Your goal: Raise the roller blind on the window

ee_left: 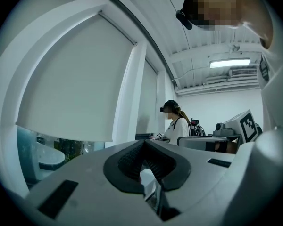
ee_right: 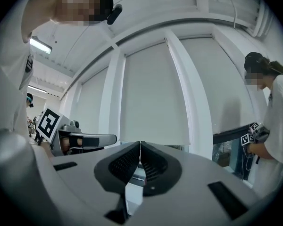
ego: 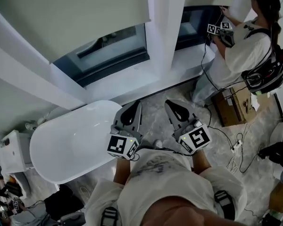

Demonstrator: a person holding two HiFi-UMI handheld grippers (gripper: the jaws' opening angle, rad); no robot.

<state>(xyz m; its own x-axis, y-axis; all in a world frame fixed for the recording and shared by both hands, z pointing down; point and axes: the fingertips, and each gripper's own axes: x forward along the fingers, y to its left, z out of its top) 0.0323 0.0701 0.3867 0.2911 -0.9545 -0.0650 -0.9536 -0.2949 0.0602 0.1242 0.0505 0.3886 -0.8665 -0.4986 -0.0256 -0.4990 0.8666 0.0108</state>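
Two closed, empty grippers face a window with its roller blind down.

The roller blind [ego: 70, 11] fills the upper left of the head view and covers most of the window [ego: 108, 48], leaving only a dark strip of glass bare under its bottom edge. Below it, at lower left, a white bathtub [ego: 66, 149] stands on the marbled floor. A second person [ego: 240, 51] in white stands at the upper right, by the neighbouring pane, with a cardboard box [ego: 233, 107] on the floor beside them. At the centre, the left gripper [ego: 136, 103] and right gripper [ego: 170, 103] sit side by side, near each other and well apart from the blind. In each gripper view the jaws meet tip to tip, nothing between them.
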